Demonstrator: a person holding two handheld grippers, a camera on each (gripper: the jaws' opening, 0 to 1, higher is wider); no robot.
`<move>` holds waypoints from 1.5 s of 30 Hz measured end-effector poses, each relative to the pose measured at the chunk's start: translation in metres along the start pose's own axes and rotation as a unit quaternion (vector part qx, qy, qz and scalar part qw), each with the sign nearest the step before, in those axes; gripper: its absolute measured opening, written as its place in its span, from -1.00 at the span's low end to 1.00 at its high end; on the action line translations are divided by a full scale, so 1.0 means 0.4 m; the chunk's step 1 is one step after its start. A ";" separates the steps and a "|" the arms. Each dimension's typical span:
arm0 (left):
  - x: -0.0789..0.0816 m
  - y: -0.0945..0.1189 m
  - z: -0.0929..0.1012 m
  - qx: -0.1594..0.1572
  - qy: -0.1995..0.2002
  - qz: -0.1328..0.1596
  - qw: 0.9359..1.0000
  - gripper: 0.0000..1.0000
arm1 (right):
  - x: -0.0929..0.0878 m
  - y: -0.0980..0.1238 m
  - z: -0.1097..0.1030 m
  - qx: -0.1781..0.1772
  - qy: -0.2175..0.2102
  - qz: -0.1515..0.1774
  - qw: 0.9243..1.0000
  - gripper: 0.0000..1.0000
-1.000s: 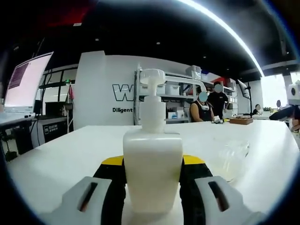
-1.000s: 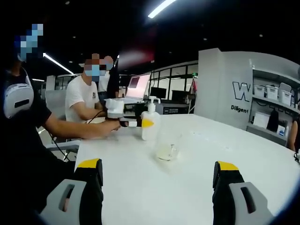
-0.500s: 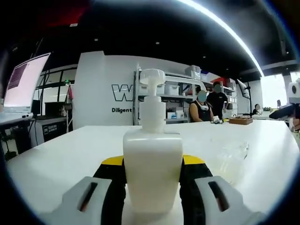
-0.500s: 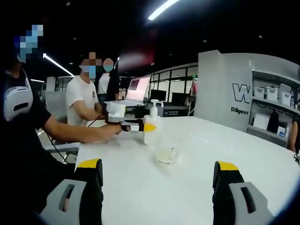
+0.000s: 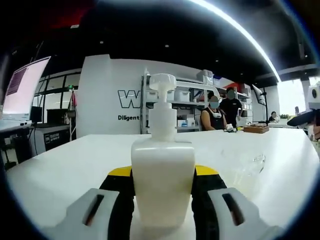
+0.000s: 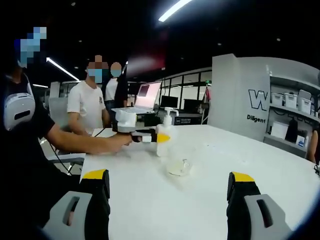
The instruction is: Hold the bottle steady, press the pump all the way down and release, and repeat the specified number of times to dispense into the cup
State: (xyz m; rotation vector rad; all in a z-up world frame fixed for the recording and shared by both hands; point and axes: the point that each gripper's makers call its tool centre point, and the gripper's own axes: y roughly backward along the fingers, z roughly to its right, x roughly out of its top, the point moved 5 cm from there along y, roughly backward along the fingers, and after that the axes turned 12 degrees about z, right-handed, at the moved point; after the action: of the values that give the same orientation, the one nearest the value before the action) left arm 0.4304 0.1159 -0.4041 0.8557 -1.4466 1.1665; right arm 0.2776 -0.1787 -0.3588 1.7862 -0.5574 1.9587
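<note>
The left hand-held gripper (image 5: 162, 200) clamps a white plastic pump bottle (image 5: 162, 175) upright on the white worktop (image 5: 65, 170). A clear glass cup (image 6: 179, 167) beside it holds some liquid. The right hand-held gripper (image 6: 167, 200) hangs wide apart, far from the pump; pressing remains.

Beyond your white counter (image 5: 65, 165) stood a shelf rack (image 5: 187, 107) stacked with bins, a lettered white wall (image 5: 107, 95), a lit monitor (image 5: 22, 85) and two people (image 6: 100, 102) standing together.
</note>
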 end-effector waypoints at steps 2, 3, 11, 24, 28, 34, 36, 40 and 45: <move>-0.001 -0.004 0.005 -0.001 0.000 0.000 1.000 -0.17 | 0.000 0.000 -0.002 0.000 -0.001 0.000 1.000 0.98; -0.001 -0.005 0.007 -0.002 0.000 0.000 1.000 -0.17 | 0.000 0.000 -0.002 0.000 -0.001 0.000 1.000 0.98; -0.004 -0.015 0.022 -0.007 0.002 0.003 1.000 -0.17 | 0.004 0.002 -0.008 0.000 0.000 0.001 1.000 0.98; -0.008 -0.022 0.044 -0.016 0.002 0.007 1.000 -0.17 | 0.004 0.005 0.002 0.002 0.002 -0.003 1.000 0.98; -0.008 -0.022 0.049 -0.020 0.002 0.008 1.000 -0.17 | 0.007 0.004 0.005 0.002 0.001 -0.003 1.000 0.98; -0.010 -0.023 0.057 -0.025 0.002 0.011 1.000 -0.17 | 0.009 0.001 0.007 0.005 0.003 -0.004 1.000 0.98; -0.012 -0.023 0.062 -0.029 0.001 0.016 0.999 -0.17 | 0.010 0.000 0.007 0.005 0.003 -0.004 1.000 0.98; -0.013 -0.025 0.071 -0.036 0.003 0.019 0.999 -0.17 | 0.006 -0.002 0.008 0.007 0.003 -0.006 1.000 0.98; -0.014 -0.025 0.079 -0.040 0.002 0.022 0.999 -0.17 | 0.009 0.000 0.008 0.010 0.000 -0.001 1.000 0.98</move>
State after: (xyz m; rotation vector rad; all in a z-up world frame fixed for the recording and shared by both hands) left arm 0.4320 0.0824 -0.4069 0.7697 -1.5048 1.1338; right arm 0.2799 -0.1803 -0.3549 1.7973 -0.5380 1.9700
